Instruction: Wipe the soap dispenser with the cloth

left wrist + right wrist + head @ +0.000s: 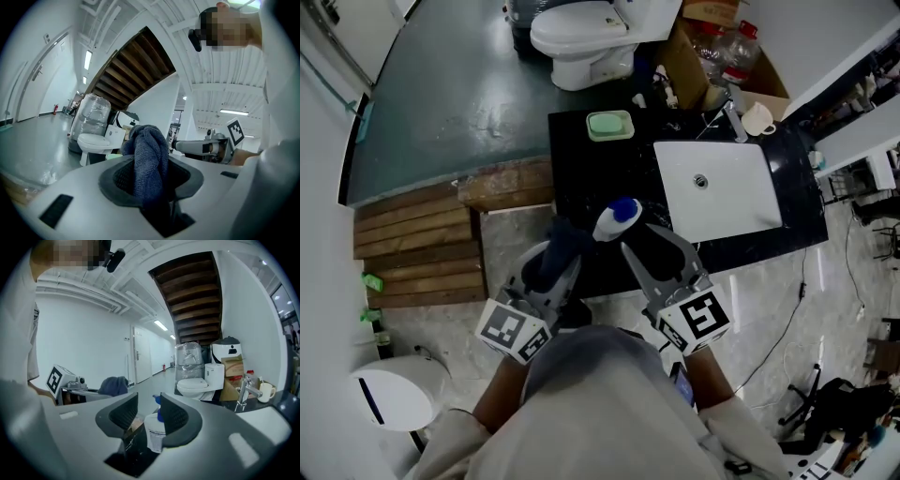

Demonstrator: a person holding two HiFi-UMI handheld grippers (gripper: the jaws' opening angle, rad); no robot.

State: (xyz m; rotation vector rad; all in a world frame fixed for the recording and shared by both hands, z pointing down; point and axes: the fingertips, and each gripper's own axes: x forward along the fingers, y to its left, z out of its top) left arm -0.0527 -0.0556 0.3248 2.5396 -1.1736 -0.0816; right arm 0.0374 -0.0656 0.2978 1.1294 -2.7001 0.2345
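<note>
Grey shirt point(600, 403) fills the foreground, and just past it the left claw point(558, 267) is clamped tight on the dark cloth point(149, 150). Right claw point(149, 408) stands part open. The soap dispenser point(617, 217) is between its jaws but unpinched, near the tabletop's point(581, 178) front edge.

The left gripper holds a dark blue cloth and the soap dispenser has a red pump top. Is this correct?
No: the soap dispenser has a blue pump top; the head view shows it. The left gripper holds the dark blue cloth.
</note>
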